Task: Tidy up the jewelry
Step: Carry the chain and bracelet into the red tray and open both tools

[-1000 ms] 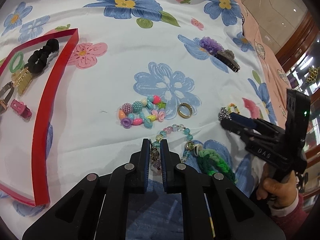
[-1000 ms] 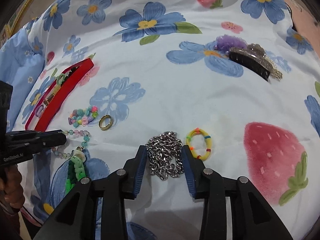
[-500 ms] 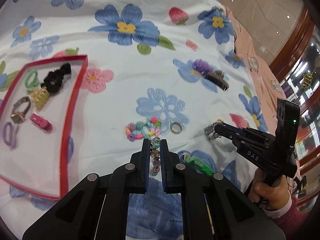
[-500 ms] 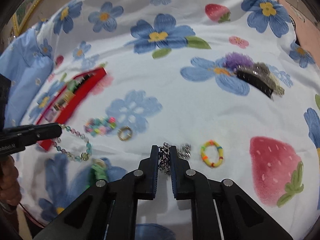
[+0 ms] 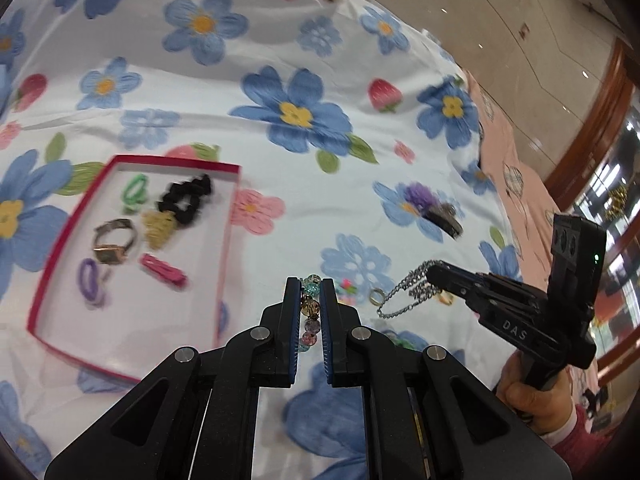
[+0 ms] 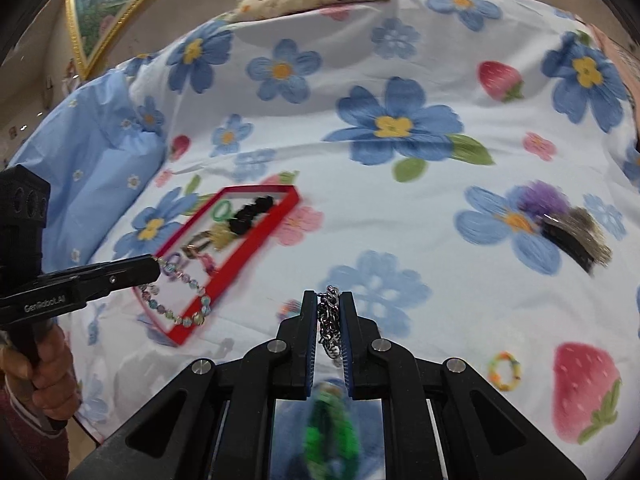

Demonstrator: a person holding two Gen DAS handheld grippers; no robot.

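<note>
Left wrist view: my left tool is clamped on the beaded bracelet, near the red tray on the bed; its dangling loop could snag the rim. Right wrist view: my right tool pinches the silver chain by a few links; a swing could slip it free short of the tray.

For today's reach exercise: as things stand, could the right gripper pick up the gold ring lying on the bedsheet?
Probably not yet. The right gripper is shut on the silver chain, so its jaws are taken. The gold ring lies uncovered on the bedsheet, below the dangling chain; once the chain is put down, the way looks free.
</note>
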